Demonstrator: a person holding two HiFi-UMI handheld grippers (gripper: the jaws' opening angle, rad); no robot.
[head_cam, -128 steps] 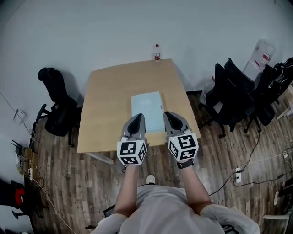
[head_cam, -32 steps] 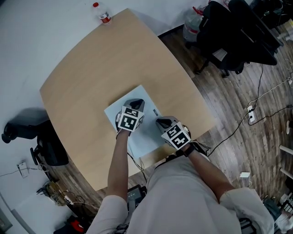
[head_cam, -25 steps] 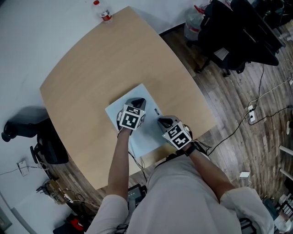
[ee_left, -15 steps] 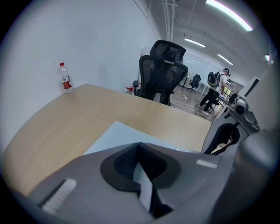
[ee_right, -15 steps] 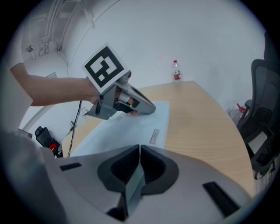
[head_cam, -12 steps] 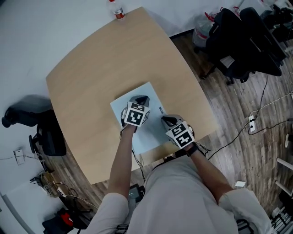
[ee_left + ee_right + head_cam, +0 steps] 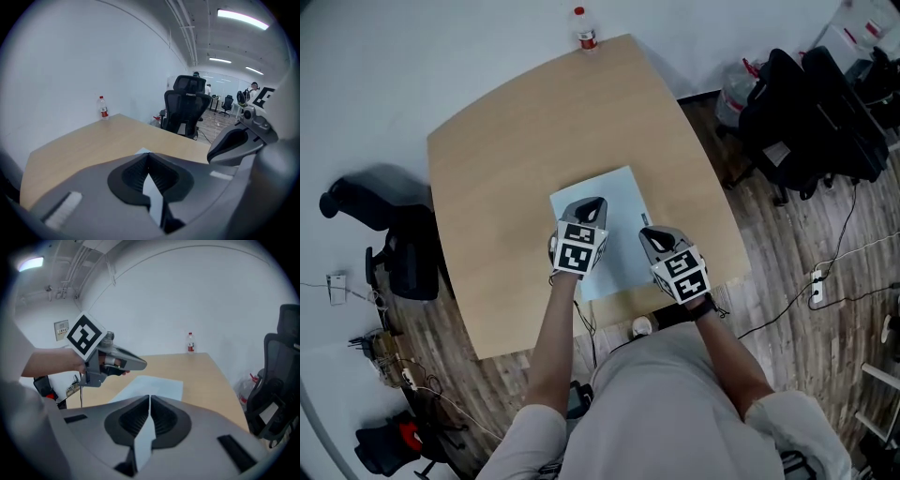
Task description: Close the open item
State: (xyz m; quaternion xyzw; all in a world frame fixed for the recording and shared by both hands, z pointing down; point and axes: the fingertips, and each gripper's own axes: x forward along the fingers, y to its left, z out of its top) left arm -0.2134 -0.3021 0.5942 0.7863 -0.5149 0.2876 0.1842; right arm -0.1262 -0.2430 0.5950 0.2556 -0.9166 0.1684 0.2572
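Note:
A flat pale blue rectangular item (image 7: 616, 199) lies on the wooden table (image 7: 534, 131) near its front edge; I cannot tell whether it is a folder or a book, or whether it is open. My left gripper (image 7: 591, 207) hovers over the item's middle, jaws shut and empty. My right gripper (image 7: 648, 234) is over its right front corner, also shut with nothing between the jaws. In the right gripper view the item (image 7: 157, 384) lies just ahead of the right gripper (image 7: 150, 397), with the left gripper (image 7: 140, 364) above its left side. In the left gripper view only a corner of the item (image 7: 142, 151) shows.
A water bottle (image 7: 584, 27) with a red label stands at the table's far edge. One black office chair (image 7: 398, 253) is left of the table and more black chairs (image 7: 816, 122) stand to the right. Cables lie on the wooden floor.
Since five seconds ago both grippers have moved from the table's near edge to above the pale blue item. In the last second only the head view has shifted; both stay shut.

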